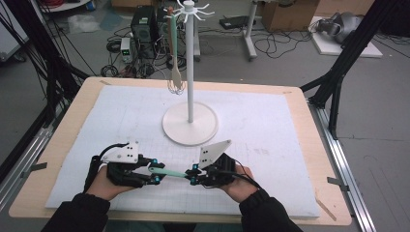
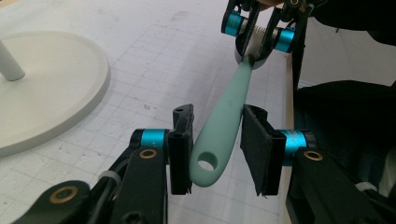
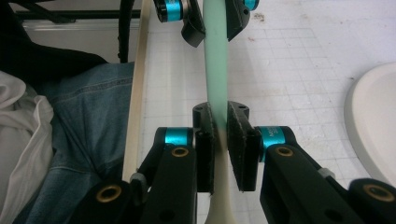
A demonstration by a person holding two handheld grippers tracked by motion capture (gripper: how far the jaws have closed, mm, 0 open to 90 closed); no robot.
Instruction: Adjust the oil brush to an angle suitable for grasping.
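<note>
A utensil with a mint-green handle (image 1: 169, 172) is held level just above the white mat, near the table's front edge. My right gripper (image 1: 192, 175) is shut on its neck, where the green handle meets a cream part (image 3: 220, 140). My left gripper (image 1: 155, 173) faces it from the left. The handle's end (image 2: 212, 149), which has a hanging hole, lies between the left gripper's jaws. The left pad (image 2: 181, 154) is against the handle. A narrow gap shows at the right pad (image 2: 254, 154), so this gripper is open around the handle.
A white hook stand (image 1: 190, 72) rises from a round base (image 1: 189, 126) at the mat's middle, close behind both hands. Two utensils (image 1: 175, 48) hang from its top hooks. The table's front edge (image 3: 135, 107) and the person's lap lie just behind the grippers.
</note>
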